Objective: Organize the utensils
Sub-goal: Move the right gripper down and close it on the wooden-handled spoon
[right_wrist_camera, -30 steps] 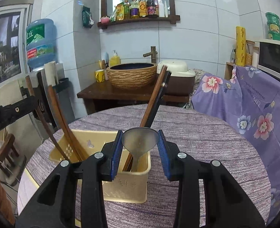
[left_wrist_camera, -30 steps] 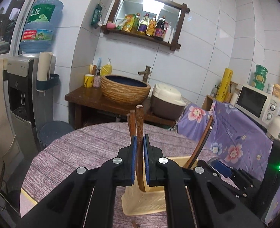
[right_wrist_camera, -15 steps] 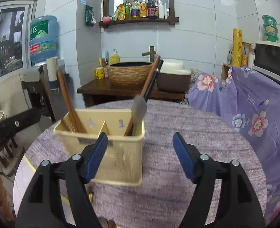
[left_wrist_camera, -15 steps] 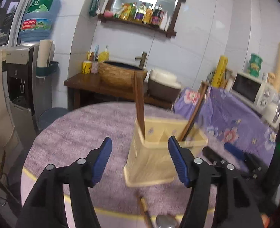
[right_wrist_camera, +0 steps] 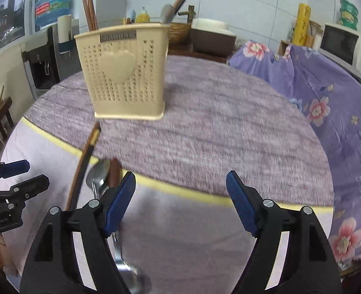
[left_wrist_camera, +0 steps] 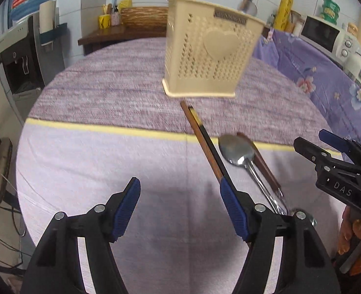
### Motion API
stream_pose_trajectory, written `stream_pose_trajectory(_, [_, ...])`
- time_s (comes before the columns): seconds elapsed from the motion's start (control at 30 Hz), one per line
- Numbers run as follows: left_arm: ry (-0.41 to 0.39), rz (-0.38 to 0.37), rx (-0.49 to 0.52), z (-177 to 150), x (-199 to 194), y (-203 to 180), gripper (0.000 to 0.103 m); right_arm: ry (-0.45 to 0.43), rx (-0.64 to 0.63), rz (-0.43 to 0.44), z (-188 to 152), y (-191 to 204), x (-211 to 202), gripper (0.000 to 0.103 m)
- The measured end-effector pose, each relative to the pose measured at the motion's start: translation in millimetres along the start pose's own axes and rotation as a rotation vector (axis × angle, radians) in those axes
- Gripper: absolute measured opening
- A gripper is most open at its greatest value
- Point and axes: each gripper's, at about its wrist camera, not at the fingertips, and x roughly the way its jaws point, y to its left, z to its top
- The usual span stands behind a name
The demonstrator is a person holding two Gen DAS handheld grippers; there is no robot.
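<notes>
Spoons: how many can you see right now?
2. One metal spoon lies on the table in front of the utensil holder, beside loose chopsticks. A second spoon stands in the holder, bowl up. More may be hidden inside it.

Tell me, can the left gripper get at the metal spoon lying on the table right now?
Probably yes: the left gripper is open and empty, and the metal spoon lies uncovered just ahead, with chopsticks close alongside.
</notes>
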Motion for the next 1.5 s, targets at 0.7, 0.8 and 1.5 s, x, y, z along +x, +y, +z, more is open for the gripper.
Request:
stream_pose_trajectory(0.7, [0.01, 0.077, 0.078, -15.7, 8.5, -18.3, 0.065, 0.031, 0.031, 0.021, -16.7, -3.6, -7.0, 0.078])
stream_pose_trajectory(0.8, [0.014, 0.111, 0.052, -15.5, 1.5, -4.9, 0.064, 0.038, 0.029, 0.029, -15.1, -2.0, -6.3, 0.078])
stream_pose_trajectory(1.5, [0.001, 0.08, -0.045, -15.7, -8.4, 24.2, 0.064, 0.174, -0.153, 0.124, -14.2, 39.8, 23.2, 0.033])
